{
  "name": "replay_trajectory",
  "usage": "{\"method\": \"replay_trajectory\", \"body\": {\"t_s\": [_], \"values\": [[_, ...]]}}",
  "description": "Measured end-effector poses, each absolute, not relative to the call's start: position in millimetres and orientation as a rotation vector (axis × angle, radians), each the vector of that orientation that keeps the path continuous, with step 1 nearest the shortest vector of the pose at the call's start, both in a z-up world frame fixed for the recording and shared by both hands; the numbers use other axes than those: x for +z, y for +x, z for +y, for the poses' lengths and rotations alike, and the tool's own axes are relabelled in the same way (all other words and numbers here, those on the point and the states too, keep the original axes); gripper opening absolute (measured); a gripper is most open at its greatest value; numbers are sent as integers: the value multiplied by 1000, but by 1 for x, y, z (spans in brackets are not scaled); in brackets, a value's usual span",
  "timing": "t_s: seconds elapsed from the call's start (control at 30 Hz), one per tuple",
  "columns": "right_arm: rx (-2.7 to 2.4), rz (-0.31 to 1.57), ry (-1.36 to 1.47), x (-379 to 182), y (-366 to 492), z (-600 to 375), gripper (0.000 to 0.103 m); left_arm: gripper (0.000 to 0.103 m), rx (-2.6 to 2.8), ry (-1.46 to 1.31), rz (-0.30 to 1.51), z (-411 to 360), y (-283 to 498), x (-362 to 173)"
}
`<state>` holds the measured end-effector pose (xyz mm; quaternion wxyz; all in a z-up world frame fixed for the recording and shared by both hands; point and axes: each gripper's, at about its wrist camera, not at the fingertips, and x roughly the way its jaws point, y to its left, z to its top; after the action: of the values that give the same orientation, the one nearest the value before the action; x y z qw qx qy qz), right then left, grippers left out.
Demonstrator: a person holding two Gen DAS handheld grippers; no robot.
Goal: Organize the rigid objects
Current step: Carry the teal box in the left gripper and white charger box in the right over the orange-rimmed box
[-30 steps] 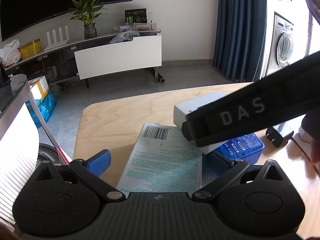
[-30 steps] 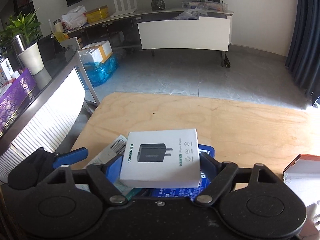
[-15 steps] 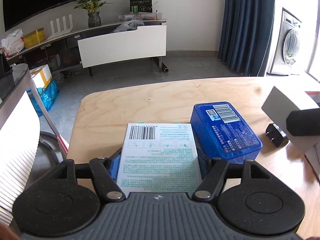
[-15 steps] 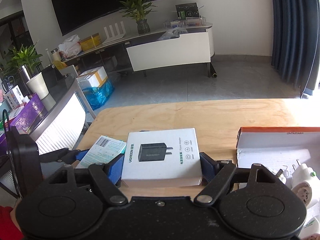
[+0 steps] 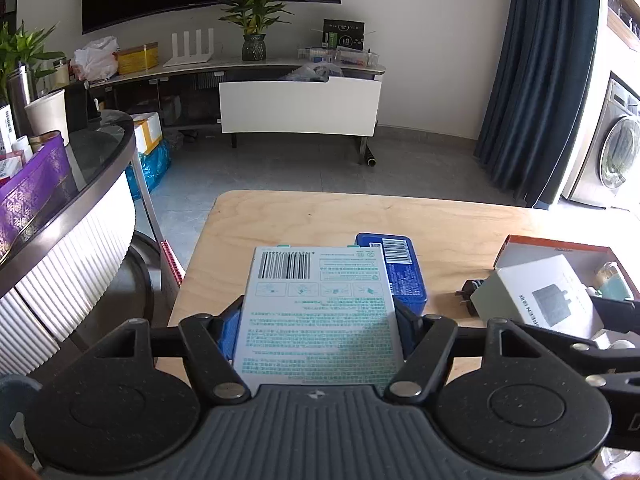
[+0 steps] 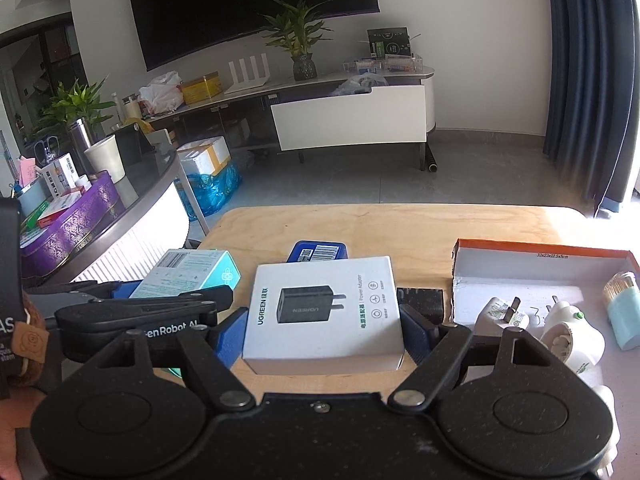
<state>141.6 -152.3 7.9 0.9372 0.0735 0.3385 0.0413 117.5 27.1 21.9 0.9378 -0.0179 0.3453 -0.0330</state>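
Note:
My left gripper (image 5: 318, 330) is shut on a white-and-teal flat box (image 5: 320, 304) with a barcode, held above the wooden table (image 5: 280, 216). From the right wrist view the same teal box (image 6: 188, 272) shows at the left. My right gripper (image 6: 324, 336) is shut on a white power-adapter box (image 6: 324, 312), which also shows at the right of the left wrist view (image 5: 540, 300). A blue tin (image 5: 400, 272) lies on the table, with a black charger plug (image 6: 420, 298) to its right. An open orange-rimmed cardboard box (image 6: 540, 248) sits at the right.
Inside the cardboard box lie white plugs (image 6: 568, 332) and a light blue toothpick holder (image 6: 624, 312). A curved glass-topped counter (image 5: 80, 216) with a purple box stands just left of the table's rounded edge. Grey floor lies beyond the far edge.
My left gripper closed on the teal box and lifted it off the table. My right gripper carried the white adapter box up and to the right, away from the blue tin, near the cardboard box.

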Motion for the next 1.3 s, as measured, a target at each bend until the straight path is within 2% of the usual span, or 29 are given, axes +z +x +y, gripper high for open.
{"method": "replay_trajectory", "body": {"t_s": [0.47,1.3], "values": [[76,641,141,30,76,-168,93,72,-35,-65,678,7,64,41],[45,649,140,28,25,-197,93,72,-79,-75,687,-17,36,32]]}}
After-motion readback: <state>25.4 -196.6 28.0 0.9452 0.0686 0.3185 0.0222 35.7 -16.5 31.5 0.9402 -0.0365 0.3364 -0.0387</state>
